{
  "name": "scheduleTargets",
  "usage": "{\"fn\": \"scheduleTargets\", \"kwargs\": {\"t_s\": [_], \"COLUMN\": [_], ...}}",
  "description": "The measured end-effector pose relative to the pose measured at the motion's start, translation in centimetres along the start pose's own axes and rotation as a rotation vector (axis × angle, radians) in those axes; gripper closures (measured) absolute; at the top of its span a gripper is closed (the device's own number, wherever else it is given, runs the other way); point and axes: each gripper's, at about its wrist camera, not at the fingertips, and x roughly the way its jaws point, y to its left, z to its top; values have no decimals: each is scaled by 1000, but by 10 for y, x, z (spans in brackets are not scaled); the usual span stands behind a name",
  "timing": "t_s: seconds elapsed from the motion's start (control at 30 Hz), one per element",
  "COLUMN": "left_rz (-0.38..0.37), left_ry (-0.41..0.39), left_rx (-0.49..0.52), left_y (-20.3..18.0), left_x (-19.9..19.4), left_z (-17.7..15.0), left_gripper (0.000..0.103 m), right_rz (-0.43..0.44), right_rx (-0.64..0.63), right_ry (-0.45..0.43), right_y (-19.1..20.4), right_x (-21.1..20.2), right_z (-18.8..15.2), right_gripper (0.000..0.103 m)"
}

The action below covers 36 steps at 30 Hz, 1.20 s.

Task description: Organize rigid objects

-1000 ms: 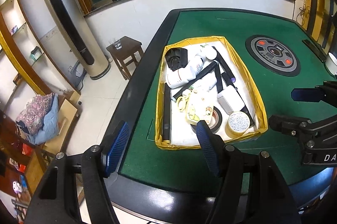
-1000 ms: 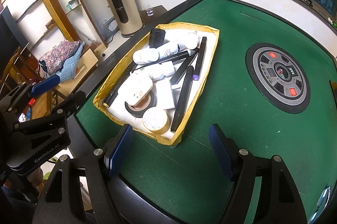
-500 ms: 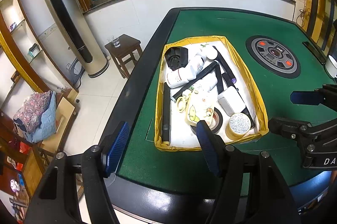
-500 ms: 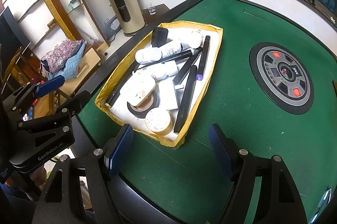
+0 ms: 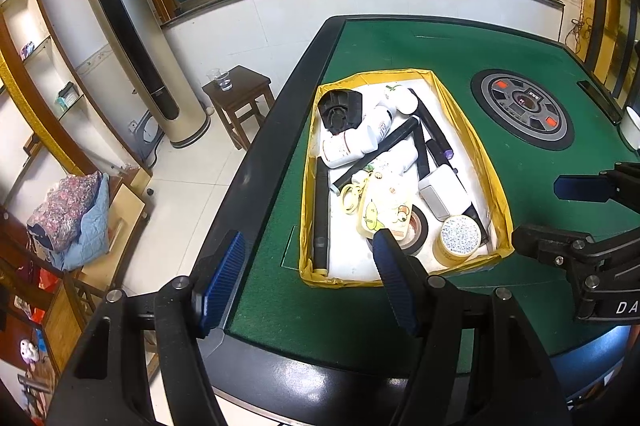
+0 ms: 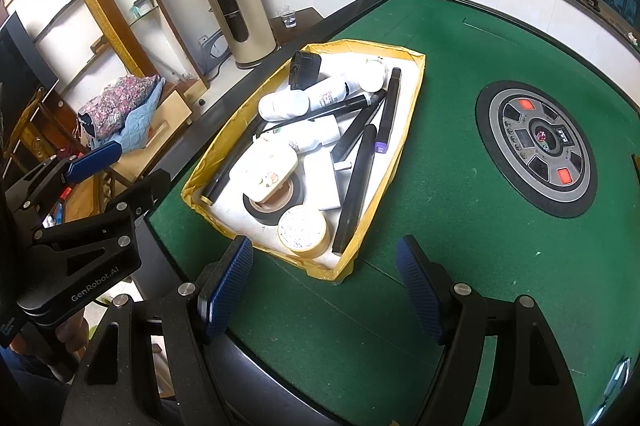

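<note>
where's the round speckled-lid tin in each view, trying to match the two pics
Left wrist view: the round tin sits in the near right corner of the yellow-edged tray, right of the black tape roll.
Right wrist view: the round tin sits at the tray's near end, low centre, just beyond the left pad.
Shared landmark: the round control panel in the green table.
</note>
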Motion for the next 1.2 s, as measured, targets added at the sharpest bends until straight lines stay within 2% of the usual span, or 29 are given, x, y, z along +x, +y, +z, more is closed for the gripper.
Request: {"fn": "scheduleTargets", "kwargs": {"t_s": [1.2], "left_rz": [13], "left_ry": [18], "left_rx": [10], "left_y": [10], "left_x": [8], "left_z": [-3], "left_gripper": [37], "right_rz": [4], "right_rx": [28], "right_ry": [-7], "right_y": [10], "right_x": [6], "right_z": [2], "right_gripper": [33]}}
